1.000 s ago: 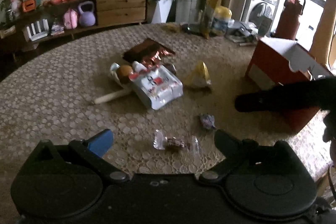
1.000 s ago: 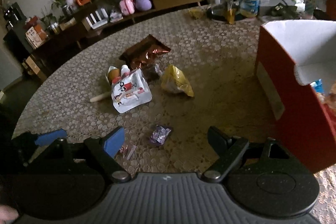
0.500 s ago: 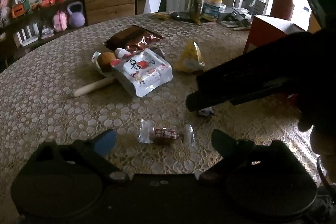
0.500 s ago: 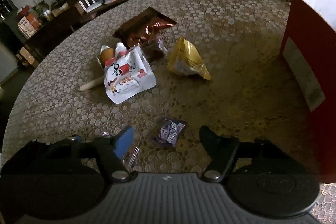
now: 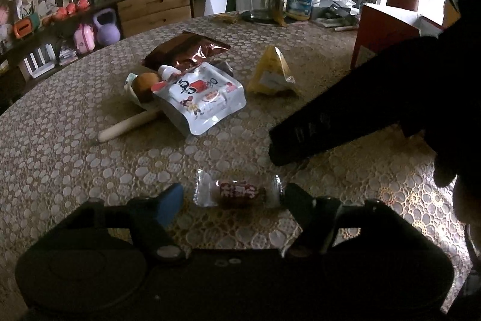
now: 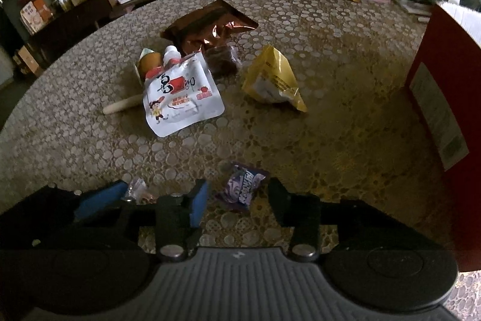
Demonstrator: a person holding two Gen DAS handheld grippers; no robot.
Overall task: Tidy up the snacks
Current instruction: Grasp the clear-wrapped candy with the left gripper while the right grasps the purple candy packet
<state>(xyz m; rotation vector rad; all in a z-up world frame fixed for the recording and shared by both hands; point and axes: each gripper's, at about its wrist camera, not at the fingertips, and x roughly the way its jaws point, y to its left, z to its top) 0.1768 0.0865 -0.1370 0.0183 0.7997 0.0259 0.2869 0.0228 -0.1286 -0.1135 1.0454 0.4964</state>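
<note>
Left gripper [image 5: 231, 197] is closing around the red clear-wrapped candy [image 5: 237, 193], pads not yet pressing; right gripper [image 6: 237, 196] is closing around the purple candy [image 6: 242, 187], lower centre, likewise untouched.

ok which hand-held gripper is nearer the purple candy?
Right hand-held gripper: its closing jaws straddle the purple candy. Left hand-held gripper sits beside it, around the red candy.

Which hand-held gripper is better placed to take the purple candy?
Right: the purple candy lies between the closing fingers of the right hand-held gripper; the left hand-held gripper is closing around the red candy.
</note>
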